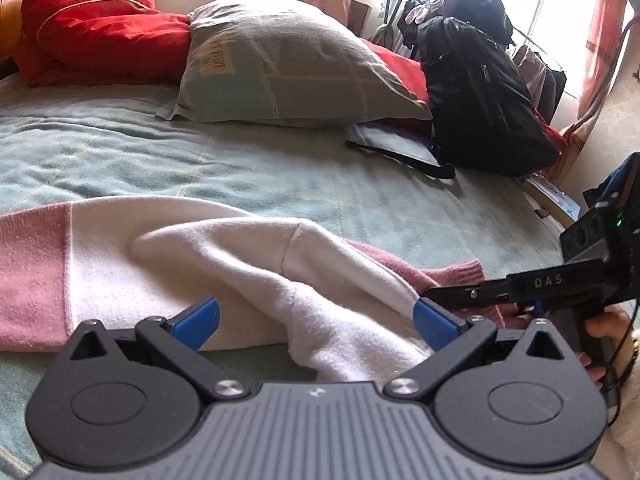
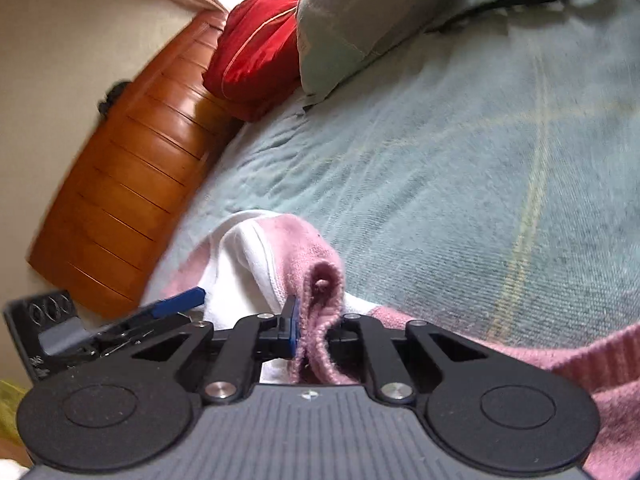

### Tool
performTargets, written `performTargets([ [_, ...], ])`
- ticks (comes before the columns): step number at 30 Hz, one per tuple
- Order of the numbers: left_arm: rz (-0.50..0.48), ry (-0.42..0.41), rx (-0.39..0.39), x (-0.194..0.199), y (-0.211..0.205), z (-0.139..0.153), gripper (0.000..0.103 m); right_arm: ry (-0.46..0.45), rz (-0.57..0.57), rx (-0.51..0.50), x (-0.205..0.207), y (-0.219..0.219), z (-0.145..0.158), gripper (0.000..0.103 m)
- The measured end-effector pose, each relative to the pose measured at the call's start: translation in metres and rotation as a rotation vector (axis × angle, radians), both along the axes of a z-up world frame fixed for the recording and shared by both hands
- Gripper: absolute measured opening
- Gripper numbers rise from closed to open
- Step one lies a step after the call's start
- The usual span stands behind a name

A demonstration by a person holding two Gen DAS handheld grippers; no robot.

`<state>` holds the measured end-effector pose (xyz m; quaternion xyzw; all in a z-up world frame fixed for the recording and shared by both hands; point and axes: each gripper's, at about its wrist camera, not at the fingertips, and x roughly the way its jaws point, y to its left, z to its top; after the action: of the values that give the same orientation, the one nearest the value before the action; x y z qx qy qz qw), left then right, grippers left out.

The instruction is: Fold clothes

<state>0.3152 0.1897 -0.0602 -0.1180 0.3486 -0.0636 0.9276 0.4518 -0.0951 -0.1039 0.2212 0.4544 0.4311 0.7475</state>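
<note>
On the left of the bed (image 1: 248,168) the pink and white sweater (image 1: 168,280) lies spread, a sleeve of it bunched toward the near edge; behind it sit a red cushion (image 1: 92,28), a grey pillow (image 1: 288,64) and a black backpack (image 1: 480,96). The left gripper (image 1: 316,320) hovers with its jaws wide apart, a white fold lying loose between them, nothing pinched. Farther right, the right gripper (image 2: 316,332) has its jaws pressed shut on the sweater's pink ribbed cuff (image 2: 320,300). To fold well, I would judge the left should take a matching hold at the shoulder or hem before the right lifts, so the sleeve travels flat across the body rather than dragging the whole sweater along
</note>
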Motion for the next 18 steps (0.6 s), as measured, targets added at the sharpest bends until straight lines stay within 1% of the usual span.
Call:
performTargets([
  [4, -0.021, -0.009, -0.004, -0.002, -0.002, 0.002, 0.102, -0.085, 0.007, -0.068, 0.0, 0.006, 0.027, 0.014],
  [7, -0.029, -0.012, 0.004, -0.003, -0.005, 0.003, 0.102, -0.151, -0.006, -0.16, 0.008, 0.013, 0.047, 0.014],
  [10, -0.047, -0.018, 0.012, -0.006, -0.009, 0.006, 0.102, -0.228, -0.013, -0.275, 0.02, 0.027, 0.061, 0.013],
  [13, -0.061, -0.031, 0.024, -0.009, -0.012, 0.01, 0.102, -0.282, -0.025, -0.375, 0.033, 0.039, 0.066, 0.013],
  [16, -0.067, -0.048, 0.025, -0.013, -0.013, 0.014, 0.102, -0.336, -0.031, -0.465, 0.043, 0.056, 0.065, 0.012],
  [17, -0.065, -0.051, 0.025, -0.014, -0.012, 0.015, 0.102, -0.361, -0.059, -0.501, 0.045, 0.059, 0.064, 0.011],
  [18, -0.06, -0.055, 0.025, -0.014, -0.012, 0.016, 0.102, -0.364, -0.081, -0.52, 0.05, 0.061, 0.063, 0.011],
])
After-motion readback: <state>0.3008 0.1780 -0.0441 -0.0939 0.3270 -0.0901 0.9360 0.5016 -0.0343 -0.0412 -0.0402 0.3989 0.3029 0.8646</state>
